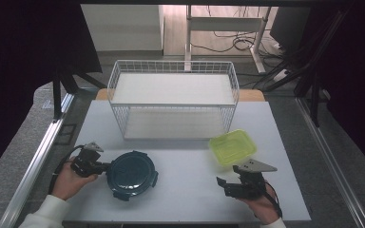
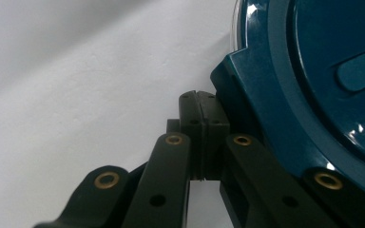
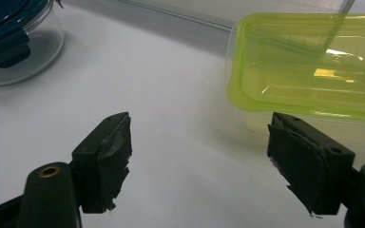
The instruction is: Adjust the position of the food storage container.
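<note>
A round glass container with a dark blue clip-on lid (image 1: 132, 173) stands on the white table at the front left. My left gripper (image 1: 105, 166) lies level at its left rim, shut, pads pressed together with nothing between them. In the left gripper view the closed fingertips (image 2: 200, 114) sit right beside a side clip of the blue lid (image 2: 313, 95). A lime-green rectangular container (image 1: 233, 146) rests right of centre. My right gripper (image 1: 220, 183) is open just in front of it, pointing left. In the right gripper view the wide-apart jaws (image 3: 199, 156) hold nothing, with the green container (image 3: 309, 66) beyond the right jaw and the blue-lidded container (image 3: 14, 38) far left.
A white wire two-tier basket (image 1: 173, 99) stands at the back middle of the table (image 1: 190, 199). Metal rails run along both sides of the table. A desk frame and cables lie on the floor behind.
</note>
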A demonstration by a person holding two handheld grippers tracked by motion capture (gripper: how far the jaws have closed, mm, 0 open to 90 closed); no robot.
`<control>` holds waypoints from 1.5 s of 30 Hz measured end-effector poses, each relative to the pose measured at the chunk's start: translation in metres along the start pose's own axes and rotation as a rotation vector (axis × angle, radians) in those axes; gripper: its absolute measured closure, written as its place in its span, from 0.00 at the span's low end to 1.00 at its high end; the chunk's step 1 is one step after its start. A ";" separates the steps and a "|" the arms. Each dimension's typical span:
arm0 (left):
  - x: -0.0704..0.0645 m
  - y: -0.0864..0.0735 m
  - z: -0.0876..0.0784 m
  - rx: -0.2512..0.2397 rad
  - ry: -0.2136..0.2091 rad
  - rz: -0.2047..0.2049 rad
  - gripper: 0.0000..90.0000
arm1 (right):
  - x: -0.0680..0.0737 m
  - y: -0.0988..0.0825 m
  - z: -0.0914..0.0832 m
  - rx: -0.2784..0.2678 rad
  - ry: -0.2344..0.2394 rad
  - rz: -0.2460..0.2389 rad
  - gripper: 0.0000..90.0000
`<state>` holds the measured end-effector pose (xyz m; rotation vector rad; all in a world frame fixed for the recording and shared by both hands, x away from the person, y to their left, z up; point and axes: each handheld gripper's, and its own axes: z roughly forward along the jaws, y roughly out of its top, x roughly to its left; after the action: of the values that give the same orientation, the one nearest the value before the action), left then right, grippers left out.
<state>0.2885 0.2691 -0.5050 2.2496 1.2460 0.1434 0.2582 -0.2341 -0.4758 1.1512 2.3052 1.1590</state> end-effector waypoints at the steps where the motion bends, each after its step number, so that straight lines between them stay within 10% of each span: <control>1: 0.000 0.000 0.000 0.003 0.000 0.008 1.00 | 0.000 0.000 0.000 -0.001 -0.001 0.000 0.25; 45: -0.061 0.004 0.012 0.005 -0.050 0.009 1.00 | 0.000 0.003 0.001 -0.003 -0.020 0.030 0.25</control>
<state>0.2614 0.2131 -0.5020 2.2496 1.2122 0.0870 0.2606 -0.2328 -0.4741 1.1954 2.2780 1.1551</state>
